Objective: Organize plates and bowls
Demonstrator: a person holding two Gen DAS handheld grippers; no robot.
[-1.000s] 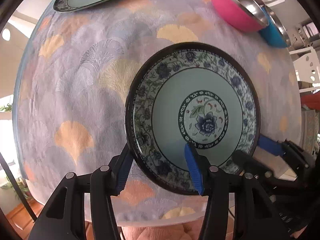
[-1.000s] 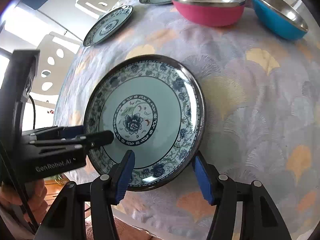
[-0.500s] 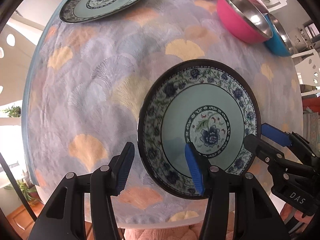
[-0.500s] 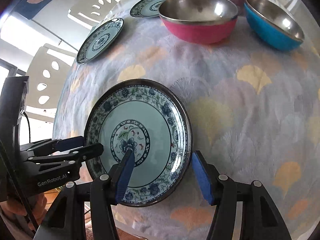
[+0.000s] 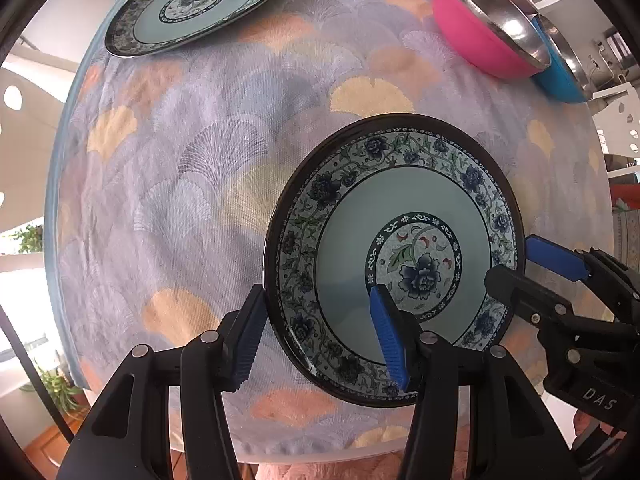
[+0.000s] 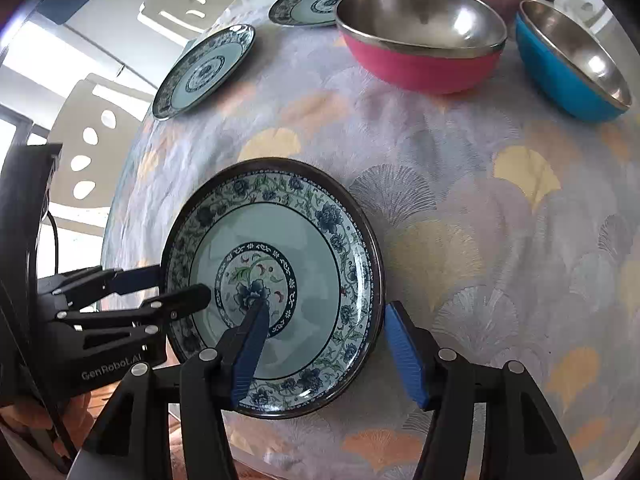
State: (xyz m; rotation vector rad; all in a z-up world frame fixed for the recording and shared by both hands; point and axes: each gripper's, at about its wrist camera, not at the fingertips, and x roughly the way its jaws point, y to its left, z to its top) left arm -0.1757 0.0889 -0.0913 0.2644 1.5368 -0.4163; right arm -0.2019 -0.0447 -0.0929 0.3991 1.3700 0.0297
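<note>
While the near plate (image 5: 404, 216) was straddled at opposite rims by both grippers, it lay close to the bench (image 5: 200, 184) edge.

The left gripper (image 5: 320, 328) was seen with one finger outside the rim and one over the well; the right gripper (image 6: 324, 344) was set likewise on the other side. Whether the fingers pressed the rim could not be told. Two more plates (image 6: 204, 72), a pink bowl (image 6: 420, 64) and a blue bowl (image 6: 560, 76) were placed farther back.
</note>
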